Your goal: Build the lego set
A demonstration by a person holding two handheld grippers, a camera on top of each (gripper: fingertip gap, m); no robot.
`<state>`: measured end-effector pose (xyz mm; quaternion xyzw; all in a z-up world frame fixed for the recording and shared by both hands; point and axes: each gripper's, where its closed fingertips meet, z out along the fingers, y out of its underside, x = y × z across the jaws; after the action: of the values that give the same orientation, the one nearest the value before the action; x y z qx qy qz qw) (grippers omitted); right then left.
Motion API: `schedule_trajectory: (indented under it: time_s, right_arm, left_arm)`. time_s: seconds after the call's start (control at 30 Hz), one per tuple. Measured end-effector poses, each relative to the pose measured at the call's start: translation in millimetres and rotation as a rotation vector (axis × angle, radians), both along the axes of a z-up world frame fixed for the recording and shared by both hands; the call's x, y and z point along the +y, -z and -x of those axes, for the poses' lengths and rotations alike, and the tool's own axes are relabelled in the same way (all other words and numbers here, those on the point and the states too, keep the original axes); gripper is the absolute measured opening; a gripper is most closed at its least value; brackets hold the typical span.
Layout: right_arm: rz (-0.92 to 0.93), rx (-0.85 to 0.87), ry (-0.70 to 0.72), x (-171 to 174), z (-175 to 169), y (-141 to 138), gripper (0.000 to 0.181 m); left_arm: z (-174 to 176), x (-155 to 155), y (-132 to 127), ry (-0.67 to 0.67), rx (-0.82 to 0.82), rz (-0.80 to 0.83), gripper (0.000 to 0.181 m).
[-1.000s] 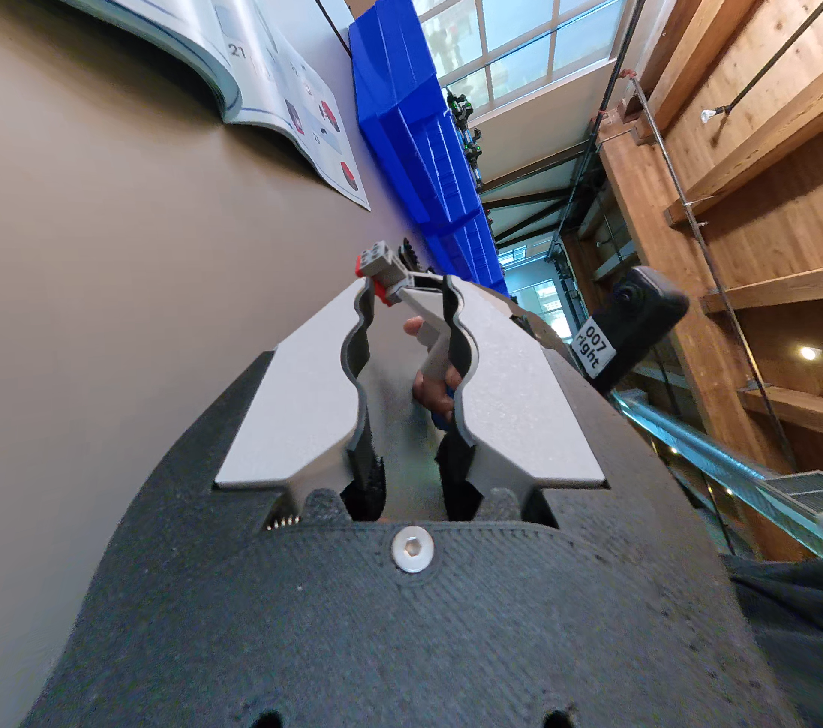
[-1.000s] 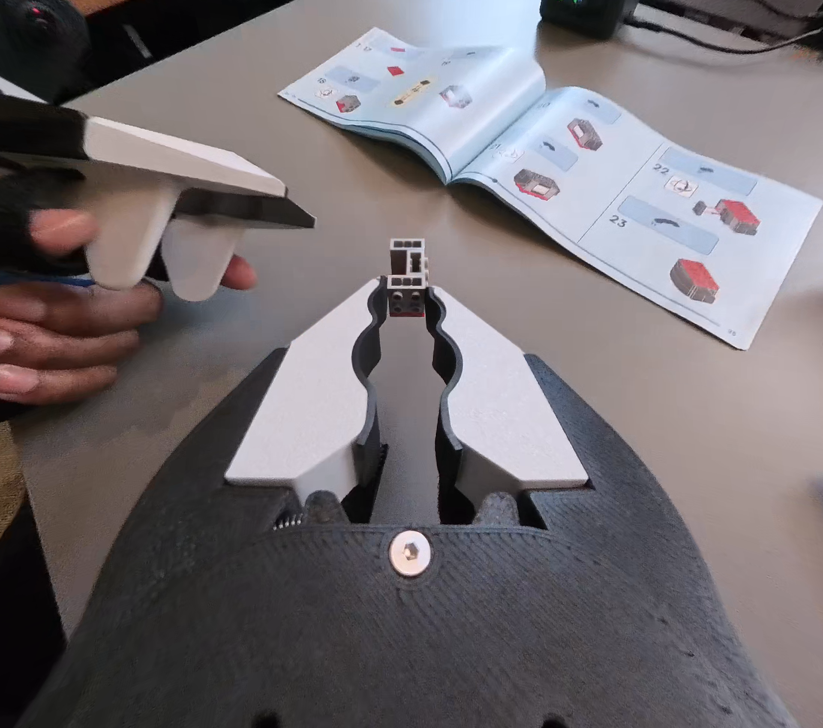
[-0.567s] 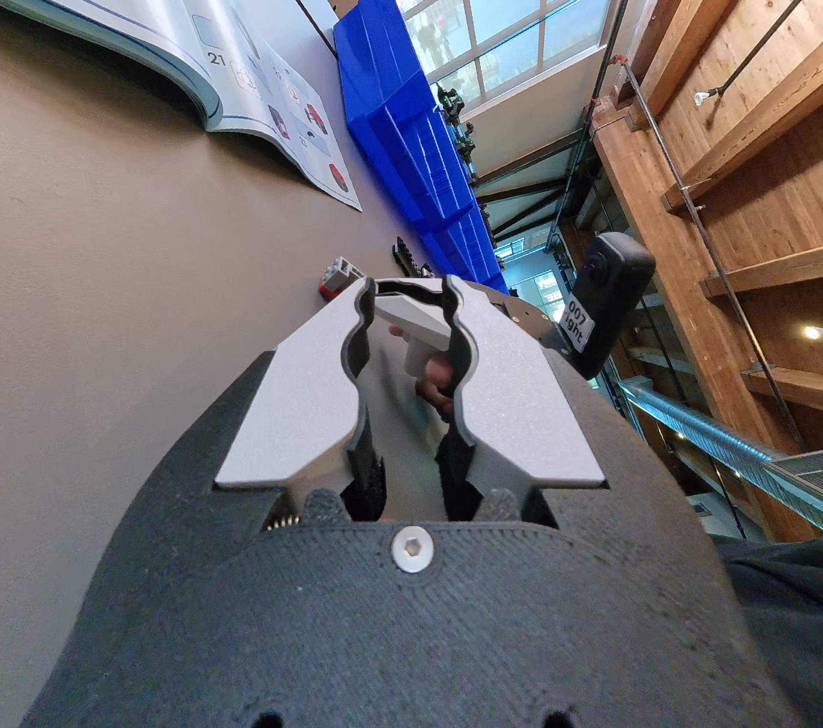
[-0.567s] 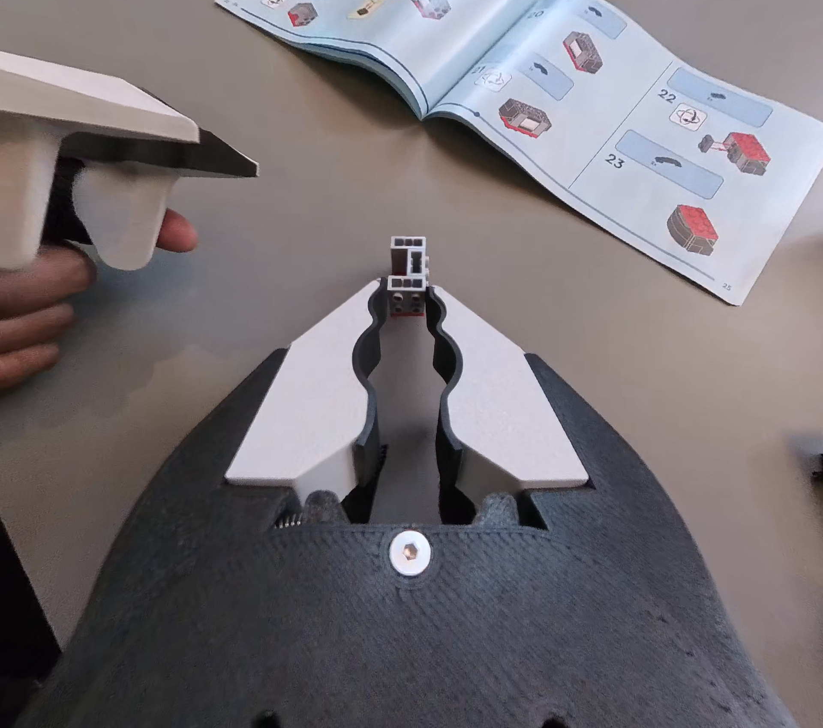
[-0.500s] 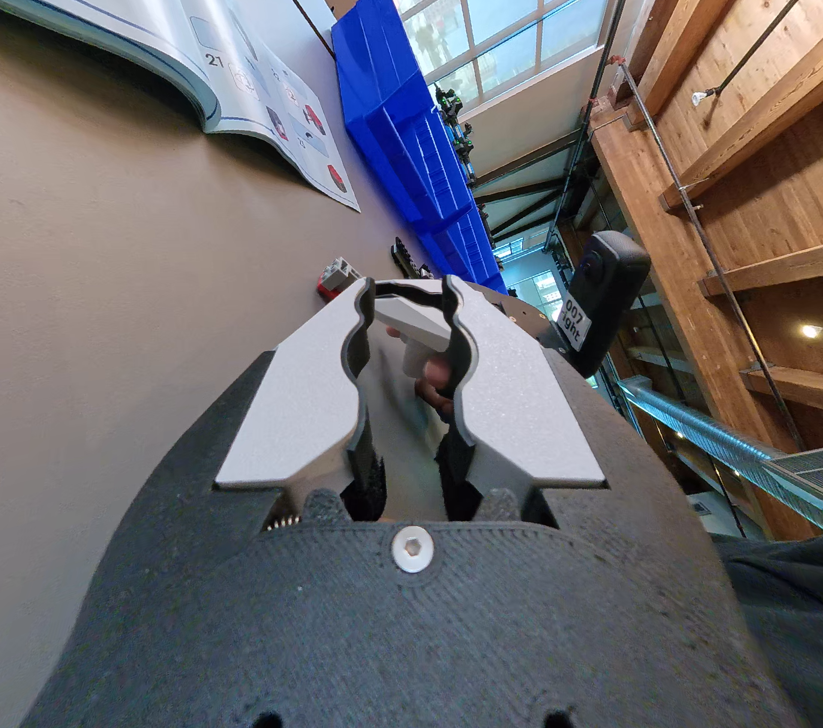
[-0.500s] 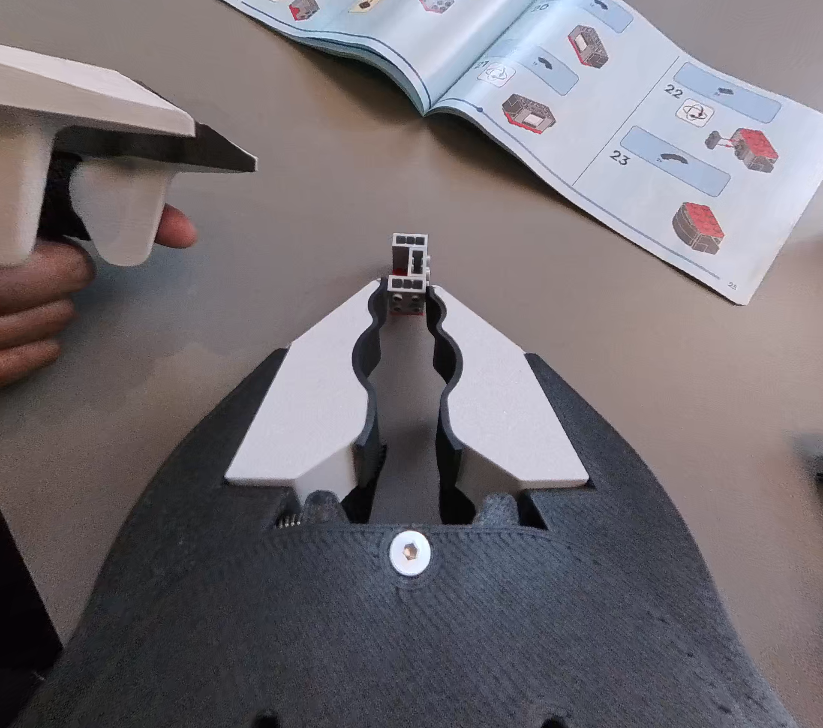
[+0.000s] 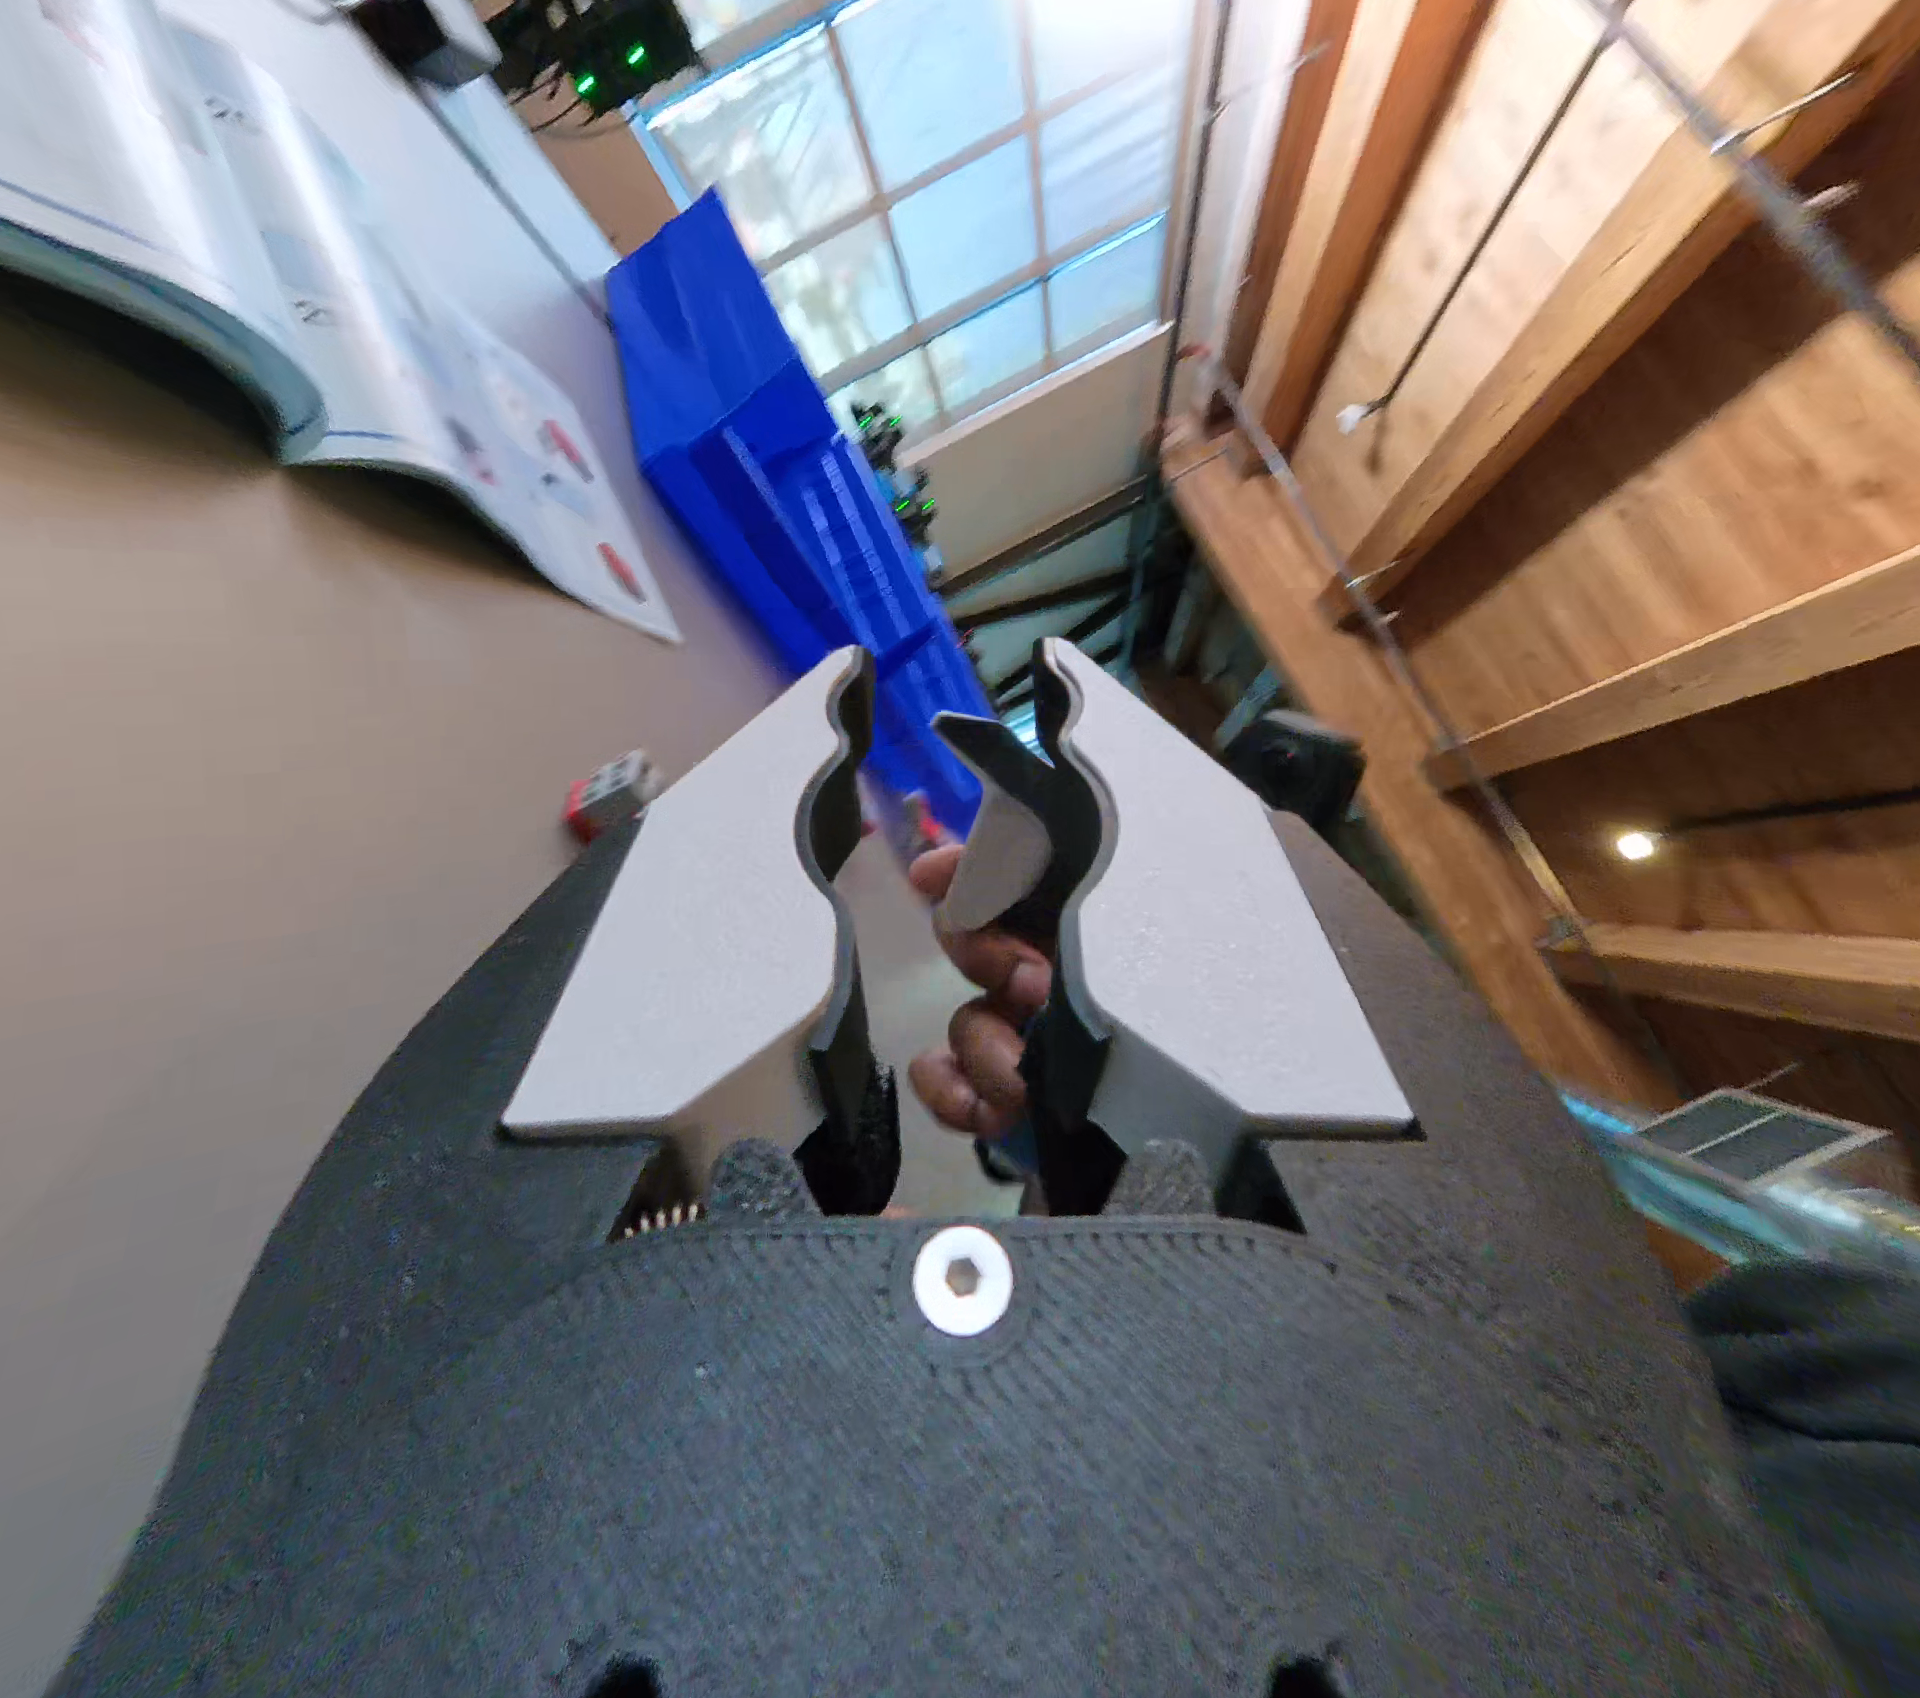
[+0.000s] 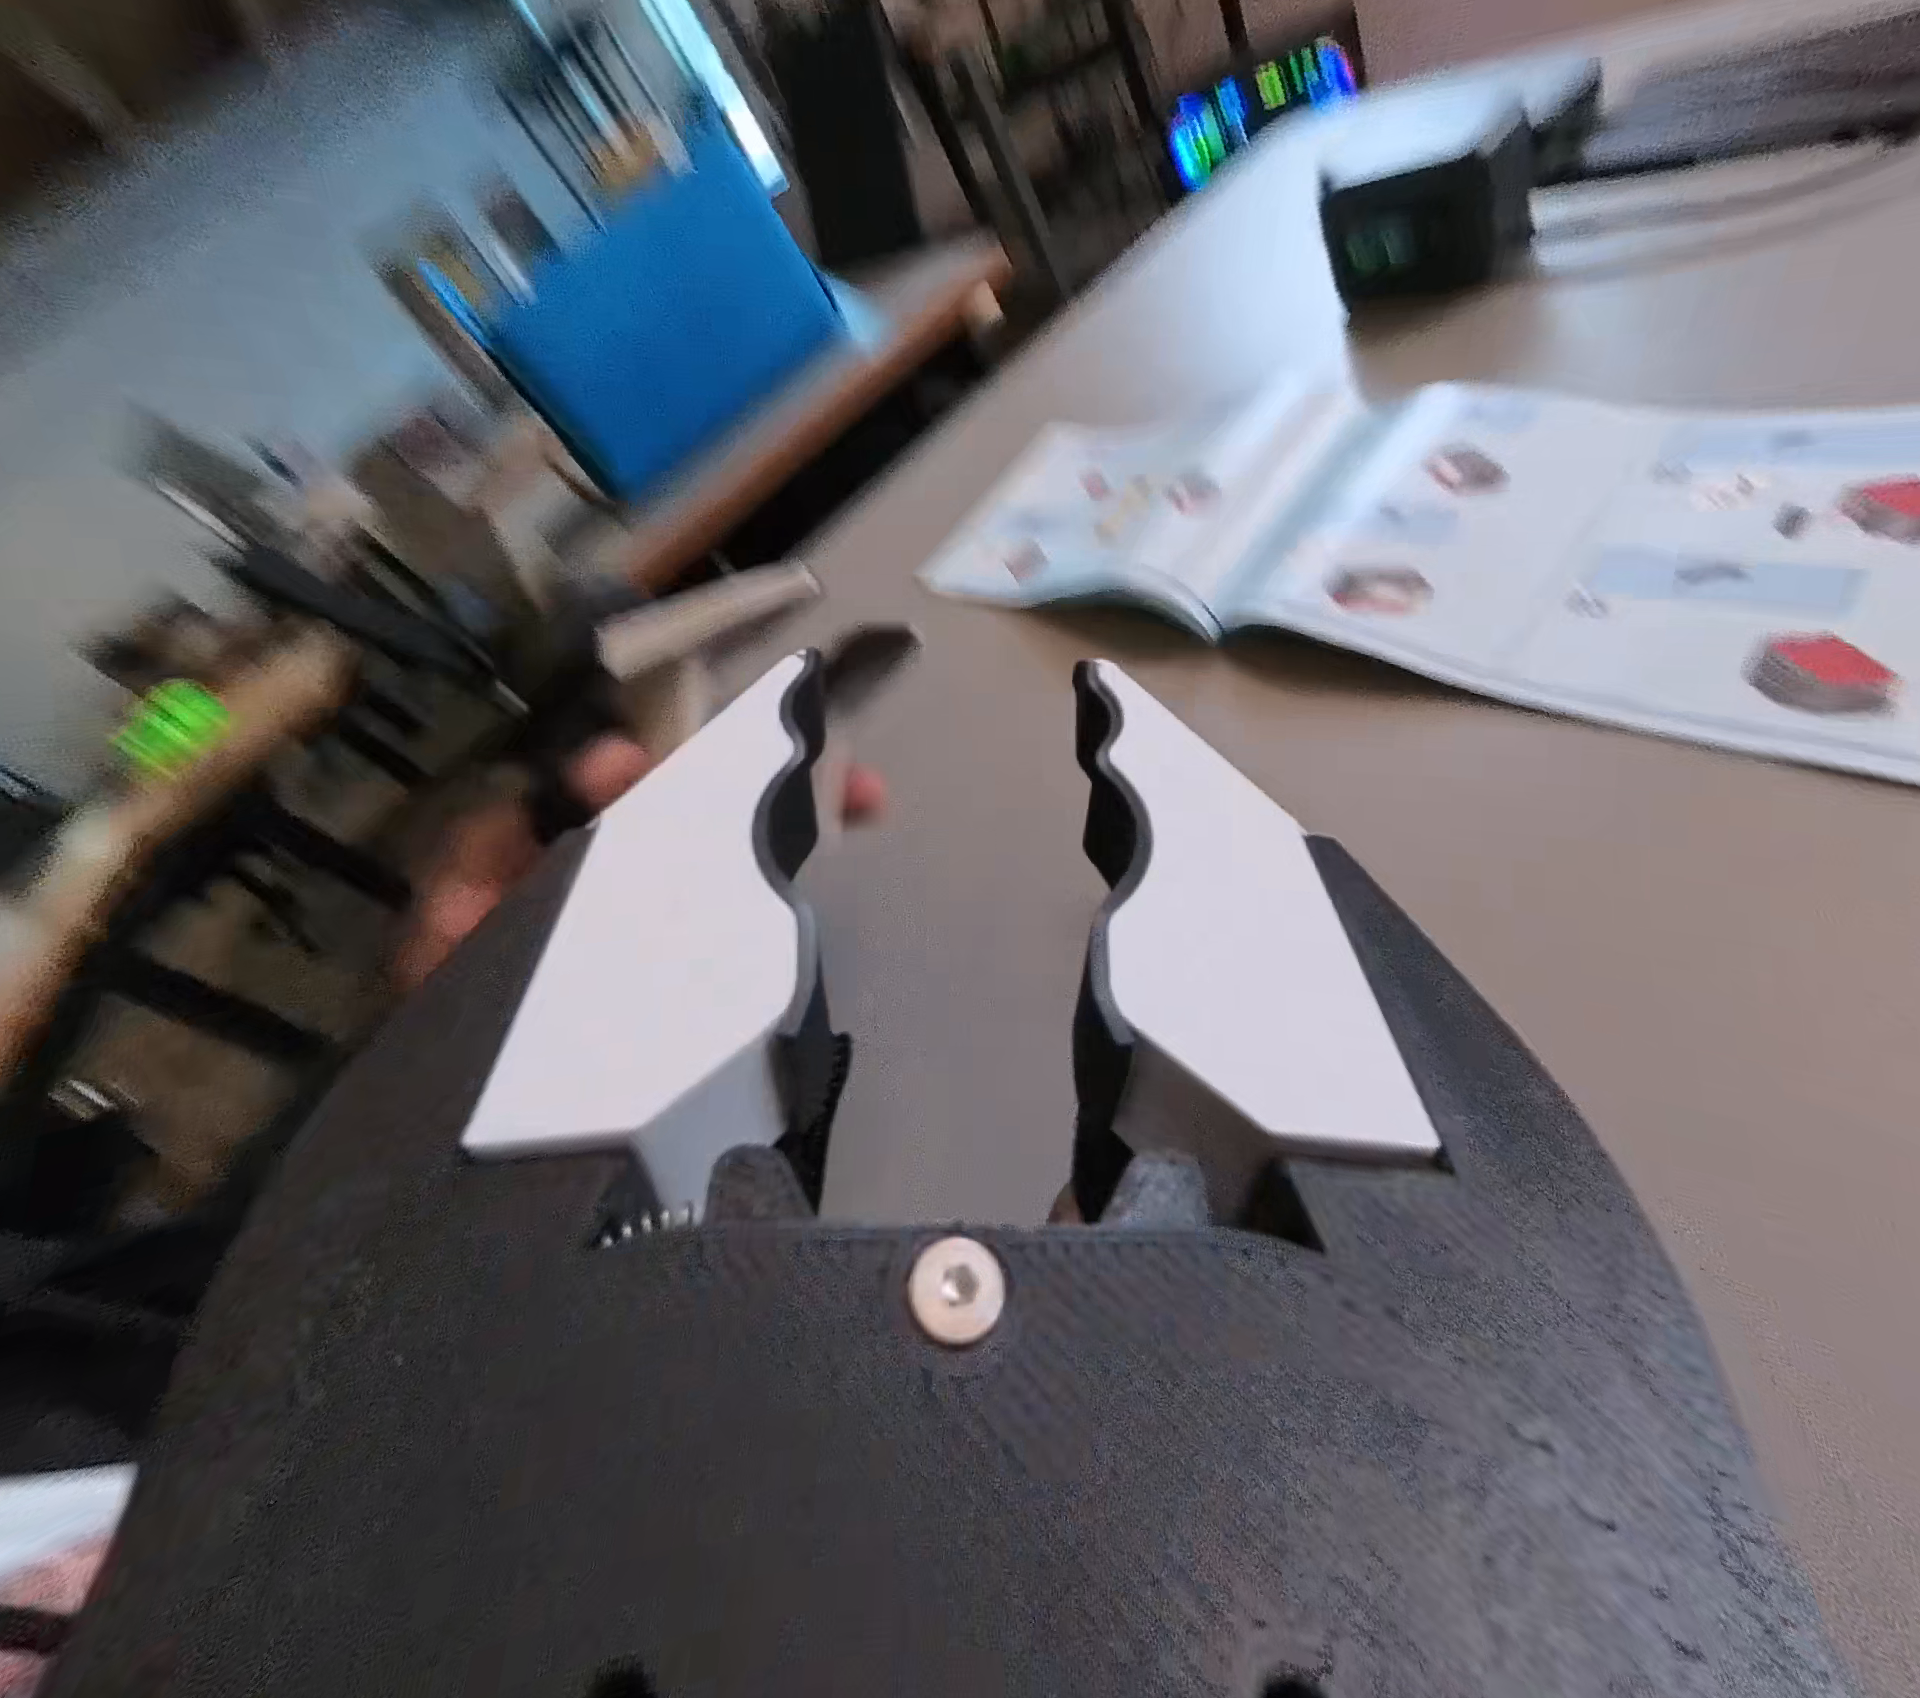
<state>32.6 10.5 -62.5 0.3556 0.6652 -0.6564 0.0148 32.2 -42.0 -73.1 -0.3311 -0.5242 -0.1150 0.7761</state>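
Left gripper (image 7: 951, 672): jaws apart with a narrow gap, nothing between them; view rolled sideways, the tabletop (image 7: 260, 817) running up the left of the frame. Small grey-and-red lego piece (image 7: 611, 794) lies on the tabletop just beside the left finger's outer edge, not held. Open instruction booklet (image 7: 312, 318) lies farther along the tabletop, blue bins (image 7: 790, 526) beyond it. Through the gap, the right gripper's finger and a hand (image 7: 987, 1014) on its handle. Right gripper (image 8: 945, 672): jaws wide apart, empty, over bare tabletop (image 8: 1455, 921). Right view heavily motion-blurred. Booklet (image 8: 1507, 536) lies ahead to the right, black device with lit display (image 8: 1423, 225) behind it. Blurred grey finger of the other gripper (image 8: 707, 609) shows near the left fingertip; lego piece not made out here.
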Motion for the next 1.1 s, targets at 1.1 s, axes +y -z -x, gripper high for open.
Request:
schedule_trajectory:
  time_s: [1.1]
  right_arm:
    - [0.943, 0.055, 0.030, 30, -10, -134, 0.042]
  left_arm:
    - [-28, 77, -47, 0.106, 0.203, -0.241, 0.025]
